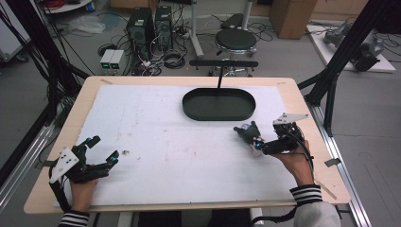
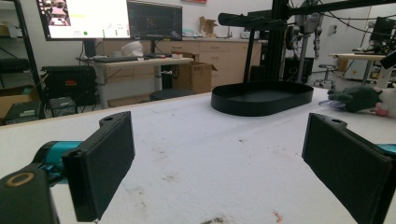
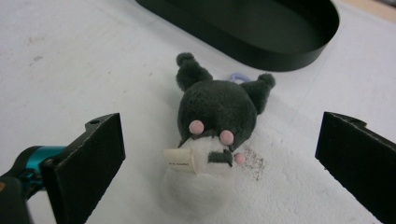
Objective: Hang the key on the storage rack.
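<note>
Straddling the plush toy [image 3: 215, 126] with my right gripper [image 3: 219, 154] spread wide — it lies on the white mat [image 1: 156, 137], ears toward the empty black tray [image 1: 218, 104] — left gripper [image 1: 97, 158] spread too.

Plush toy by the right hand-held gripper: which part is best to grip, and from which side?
Probably the dark rounded head of the plush toy, approached from above, with the open right hand-held gripper closing across its width. The toy lies flat on the white mat between the spread jaws, and the head is its widest, firmest-looking mass. The ears and paper tag look too slight to hold it.
</note>
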{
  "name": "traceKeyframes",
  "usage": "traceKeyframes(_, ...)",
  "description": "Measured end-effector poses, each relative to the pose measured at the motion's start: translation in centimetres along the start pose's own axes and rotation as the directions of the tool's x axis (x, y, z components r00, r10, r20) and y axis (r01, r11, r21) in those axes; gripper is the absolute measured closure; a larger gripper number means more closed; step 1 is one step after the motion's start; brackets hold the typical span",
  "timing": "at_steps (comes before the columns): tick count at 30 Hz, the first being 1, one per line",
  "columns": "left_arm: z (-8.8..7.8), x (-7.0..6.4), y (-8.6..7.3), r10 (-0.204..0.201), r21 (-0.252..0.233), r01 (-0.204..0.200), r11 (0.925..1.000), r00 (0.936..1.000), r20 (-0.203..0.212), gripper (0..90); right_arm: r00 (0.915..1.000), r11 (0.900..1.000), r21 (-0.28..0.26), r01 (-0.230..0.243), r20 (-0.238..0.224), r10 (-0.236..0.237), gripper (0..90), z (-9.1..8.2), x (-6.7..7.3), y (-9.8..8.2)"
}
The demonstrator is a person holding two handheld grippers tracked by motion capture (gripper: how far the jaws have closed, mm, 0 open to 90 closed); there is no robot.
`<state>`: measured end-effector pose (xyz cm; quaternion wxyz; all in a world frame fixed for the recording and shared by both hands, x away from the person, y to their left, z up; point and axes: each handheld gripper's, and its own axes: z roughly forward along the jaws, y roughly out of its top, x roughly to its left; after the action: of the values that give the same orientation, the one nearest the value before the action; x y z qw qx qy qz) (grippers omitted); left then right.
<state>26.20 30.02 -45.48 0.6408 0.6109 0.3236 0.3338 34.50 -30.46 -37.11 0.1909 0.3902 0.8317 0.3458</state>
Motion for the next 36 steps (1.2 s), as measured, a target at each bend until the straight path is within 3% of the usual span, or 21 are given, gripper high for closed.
traceKeyframes(8,0.0,0.0,0.0,-0.001,0.002,0.001,1.0,1.0,-0.003,9.8,0.9999,0.996,0.084,-0.015,0.004,0.015,0.5,0.8,-0.3,0.3)
traceKeyframes(10,0.0,0.0,0.0,-0.002,0.003,0.002,1.0,1.0,-0.002,9.9,0.9999,0.991,0.136,-0.015,0.009,0.014,0.9,1.2,-0.4,0.2)
traceKeyframes(17,0.1,0.0,0.0,-0.002,0.005,0.002,1.0,1.0,-0.002,9.8,0.9998,0.975,0.223,-0.017,0.008,0.016,0.9,2.3,0.0,0.1)
traceKeyframes(20,0.1,0.0,0.0,-0.002,0.005,0.002,1.0,1.0,-0.003,9.8,0.9999,0.971,0.24,-0.017,0.003,0.016,1.3,2.6,0.0,0.1)
traceKeyframes(21,0.1,0.0,0.0,-0.002,0.005,0.002,1.0,1.0,-0.003,9.8,0.9995,0.966,0.258,-0.022,-0.018,0.027,5.7,2.8,0.0,0.0)
traceKeyframes(29,0.1,0.0,0.0,0.0,0.01,0.0,0.9999,1.0,-0.004,9.8,0.9987,0.955,0.292,-0.042,-0.015,0.049,7.5,3.5,-0.2,-0.1)
traceKeyframes(30,0.1,0.0,0.0,0.0,0.01,0.0,0.9999,1.0,-0.004,9.8,0.9982,0.952,0.301,-0.045,-0.025,0.055,14.2,3.6,-0.3,-0.1)
traceKeyframes(36,0.1,0.0,0.0,0.002,0.013,-0.002,0.9999,1.0,-0.006,9.9,0.9969,0.946,0.322,-0.046,-0.046,0.064,20.4,4.0,-0.1,-0.1)
